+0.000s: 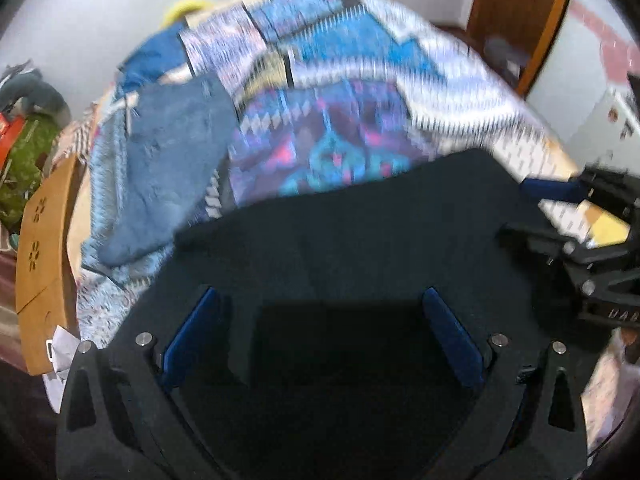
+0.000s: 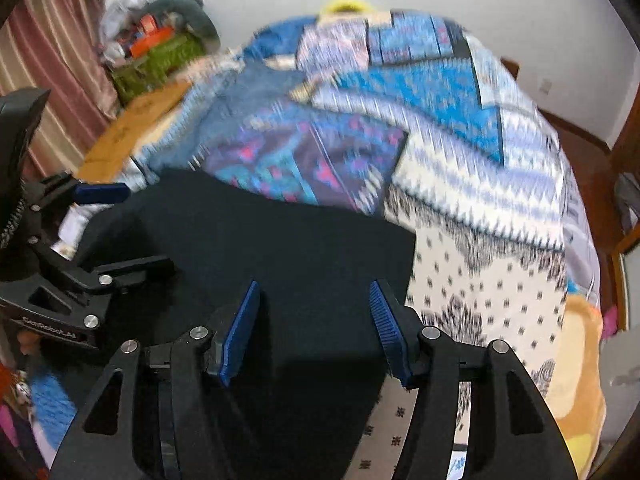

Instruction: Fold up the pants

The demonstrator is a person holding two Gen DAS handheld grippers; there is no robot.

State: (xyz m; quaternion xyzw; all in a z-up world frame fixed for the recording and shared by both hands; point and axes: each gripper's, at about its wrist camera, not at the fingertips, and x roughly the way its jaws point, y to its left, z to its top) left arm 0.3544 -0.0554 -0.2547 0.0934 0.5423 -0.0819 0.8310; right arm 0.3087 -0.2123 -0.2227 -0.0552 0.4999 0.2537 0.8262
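Both tongs apart over the pants (image 2: 280, 248), left tongs (image 1: 320, 332) and right tongs (image 2: 316, 328) empty: regrip the near edge evenly, fold flat on the bed (image 2: 500, 240).

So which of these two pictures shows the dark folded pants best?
The right wrist view: the dark navy folded pants show their far edge and right-hand edge against the patterned bedspread. In the left wrist view the pants fill the lower frame, mostly in deep shadow, with only the far edge clear.

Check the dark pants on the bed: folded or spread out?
Folded. The dark pants lie as a compact block with straight edges and a square corner on the patterned bedspread; no separate legs show.
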